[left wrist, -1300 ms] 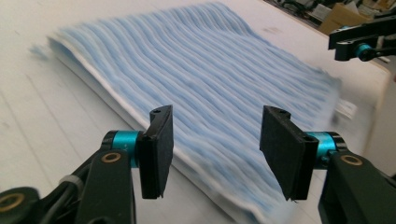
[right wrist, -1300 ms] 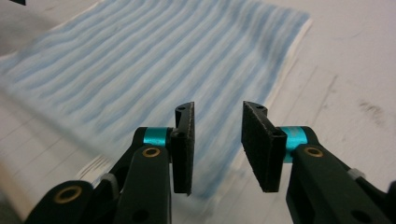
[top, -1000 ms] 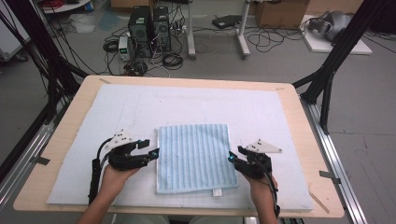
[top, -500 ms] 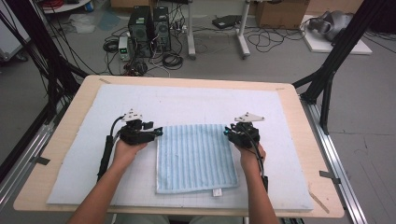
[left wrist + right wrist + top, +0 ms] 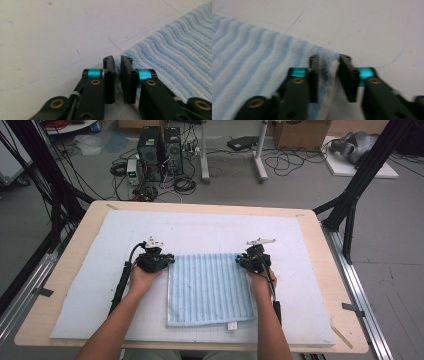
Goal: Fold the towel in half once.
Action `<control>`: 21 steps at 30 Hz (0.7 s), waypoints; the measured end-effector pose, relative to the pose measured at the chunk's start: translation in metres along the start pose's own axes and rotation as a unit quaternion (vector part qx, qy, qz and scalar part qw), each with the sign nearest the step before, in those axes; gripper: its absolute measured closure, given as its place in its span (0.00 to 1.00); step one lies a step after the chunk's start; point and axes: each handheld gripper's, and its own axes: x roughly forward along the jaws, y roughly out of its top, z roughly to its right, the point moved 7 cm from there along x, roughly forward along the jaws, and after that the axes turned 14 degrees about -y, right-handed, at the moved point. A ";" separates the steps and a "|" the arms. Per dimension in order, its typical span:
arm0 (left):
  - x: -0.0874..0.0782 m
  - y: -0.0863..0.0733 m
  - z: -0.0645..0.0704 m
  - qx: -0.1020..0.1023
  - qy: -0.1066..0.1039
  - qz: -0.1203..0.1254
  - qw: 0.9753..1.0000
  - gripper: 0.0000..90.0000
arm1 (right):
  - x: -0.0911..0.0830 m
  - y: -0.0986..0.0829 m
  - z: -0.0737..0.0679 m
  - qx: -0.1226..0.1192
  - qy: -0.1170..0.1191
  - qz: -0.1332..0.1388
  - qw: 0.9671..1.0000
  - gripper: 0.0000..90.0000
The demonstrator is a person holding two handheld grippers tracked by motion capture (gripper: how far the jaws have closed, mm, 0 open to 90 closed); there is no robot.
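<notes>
Towel (image 5: 209,287) flat on the white mat (image 5: 310,270), tag at near edge | left gripper (image 5: 169,261) at far-left corner, jaws nearly closed, grip on cloth unclear | right gripper (image 5: 240,261) pinching the far-right corner, fabric bunched between jaws.

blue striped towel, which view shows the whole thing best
The high view: the blue striped towel lies flat on the white mat, all four edges visible. The left gripper view shows just one corner beside nearly closed jaws. The right gripper view, blurred, shows a corner bunched between its jaws.
</notes>
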 end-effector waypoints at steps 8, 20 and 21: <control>0.012 0.011 -0.005 -0.004 0.004 -0.002 1.000 0.96 | -0.009 -0.003 -0.004 -0.007 -0.034 -0.005 0.999 0.96; 0.006 0.012 -0.012 -0.025 0.012 0.011 1.000 0.52 | -0.019 -0.003 0.017 0.014 -0.076 0.027 0.997 0.52; 0.001 0.012 -0.013 -0.020 0.011 0.021 1.000 0.47 | -0.021 -0.002 0.021 0.019 -0.077 0.029 0.996 0.48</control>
